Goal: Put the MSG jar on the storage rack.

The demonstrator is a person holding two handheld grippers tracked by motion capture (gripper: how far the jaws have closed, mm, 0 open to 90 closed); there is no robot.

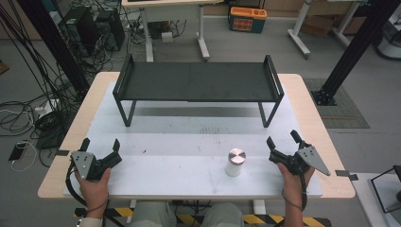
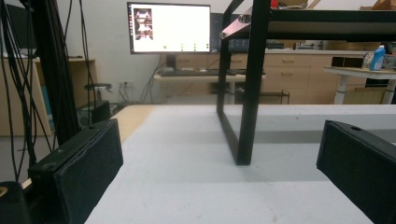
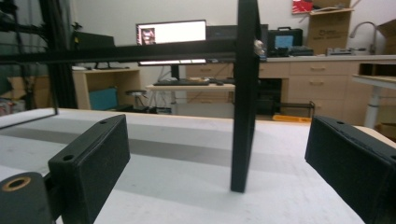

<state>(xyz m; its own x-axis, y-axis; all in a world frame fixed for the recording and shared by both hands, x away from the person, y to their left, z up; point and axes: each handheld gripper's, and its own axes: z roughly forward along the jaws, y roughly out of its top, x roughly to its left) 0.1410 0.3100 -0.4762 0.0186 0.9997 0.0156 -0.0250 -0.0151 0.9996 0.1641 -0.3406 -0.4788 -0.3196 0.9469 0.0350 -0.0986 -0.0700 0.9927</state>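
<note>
Two grippers, high view: left gripper (image 1: 100, 145) and right gripper (image 1: 283, 139) gape wide, holding nothing, small white cylinder can with silver lid (image 1: 235, 162) upright just left of the right one | left gripper view: black metal shelf rack (image 2: 246, 88) leg between spread jaws | right gripper view: same, rack leg ahead

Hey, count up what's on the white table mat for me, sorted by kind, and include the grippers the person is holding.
Black metal shelf rack: 1
White cylindrical container with a silver lid: 1
Handheld grippers: 2, the left gripper and the right gripper, both open with nothing between the jaws
Total: 4
</note>
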